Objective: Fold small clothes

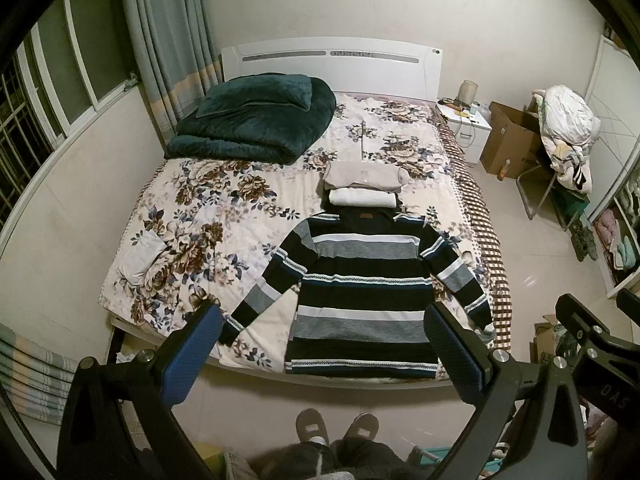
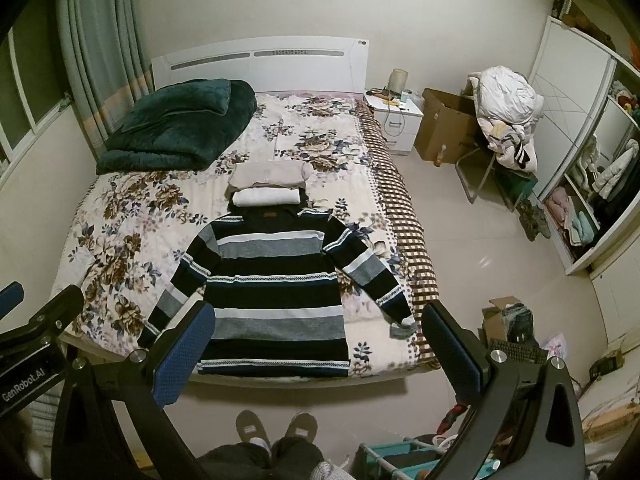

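Folding progress: two garments look finished, one is laid out and untouched, so the job seems past its middle as far as the bed shows.
Sweater: the striped sweater (image 1: 360, 284) lies flat and face down on the near part of the bed (image 1: 192, 216), collar toward the far end, hem at the near edge, both sleeves spread outward and down.
Done pile: a beige folded garment (image 1: 360, 176) lies just beyond the collar, with a white folded garment (image 1: 362, 199) between it and the sweater; both sit compact and squared.
Left tongs: the left tongs (image 1: 326, 332) hang above the near edge of the bed with the fingers wide apart and nothing between them; they are clear of the cloth.
Right tongs: the right tongs (image 2: 320, 336) are likewise spread wide and empty, held over the hem area, not touching the fabric.
Person: slippered feet (image 1: 336, 428) stand on the floor at the foot of the bed.
Other things: a dark green quilt (image 1: 256, 116) is heaped at the far left of the bed; a chair with piled laundry (image 1: 568, 132) stands to the far right, and whether that pile belongs to the task cannot be told.
Left to do: by my reading, the sleeves must go in, then the body folded and set with the pile.
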`<state>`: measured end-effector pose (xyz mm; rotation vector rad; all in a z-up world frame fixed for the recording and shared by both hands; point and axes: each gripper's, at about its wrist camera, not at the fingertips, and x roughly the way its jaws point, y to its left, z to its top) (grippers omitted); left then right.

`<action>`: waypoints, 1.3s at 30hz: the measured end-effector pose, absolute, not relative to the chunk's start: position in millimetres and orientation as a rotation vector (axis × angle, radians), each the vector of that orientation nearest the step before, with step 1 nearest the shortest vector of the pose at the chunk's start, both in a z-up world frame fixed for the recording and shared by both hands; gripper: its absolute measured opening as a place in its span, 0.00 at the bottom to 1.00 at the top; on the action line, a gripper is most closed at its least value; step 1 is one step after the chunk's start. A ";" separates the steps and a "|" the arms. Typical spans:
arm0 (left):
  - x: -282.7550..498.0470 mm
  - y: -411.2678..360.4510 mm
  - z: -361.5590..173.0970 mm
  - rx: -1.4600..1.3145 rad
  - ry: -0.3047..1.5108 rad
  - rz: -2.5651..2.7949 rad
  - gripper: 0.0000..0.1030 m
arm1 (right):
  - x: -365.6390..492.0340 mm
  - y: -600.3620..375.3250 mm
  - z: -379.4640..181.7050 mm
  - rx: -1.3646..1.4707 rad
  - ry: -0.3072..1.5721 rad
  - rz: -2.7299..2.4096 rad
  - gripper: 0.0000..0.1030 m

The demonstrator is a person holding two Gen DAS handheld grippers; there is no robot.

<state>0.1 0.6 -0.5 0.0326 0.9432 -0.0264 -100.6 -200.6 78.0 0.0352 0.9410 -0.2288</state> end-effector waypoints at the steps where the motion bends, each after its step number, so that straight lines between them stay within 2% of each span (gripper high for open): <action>1: 0.3 0.3 -0.6 0.033 0.943 -0.027 1.00 | -100.2 -200.7 78.0 0.034 0.941 -0.229 1.00; 39: 0.3 0.4 7.4 0.030 0.943 -0.026 1.00 | -89.2 -203.8 79.5 0.034 0.943 -0.226 1.00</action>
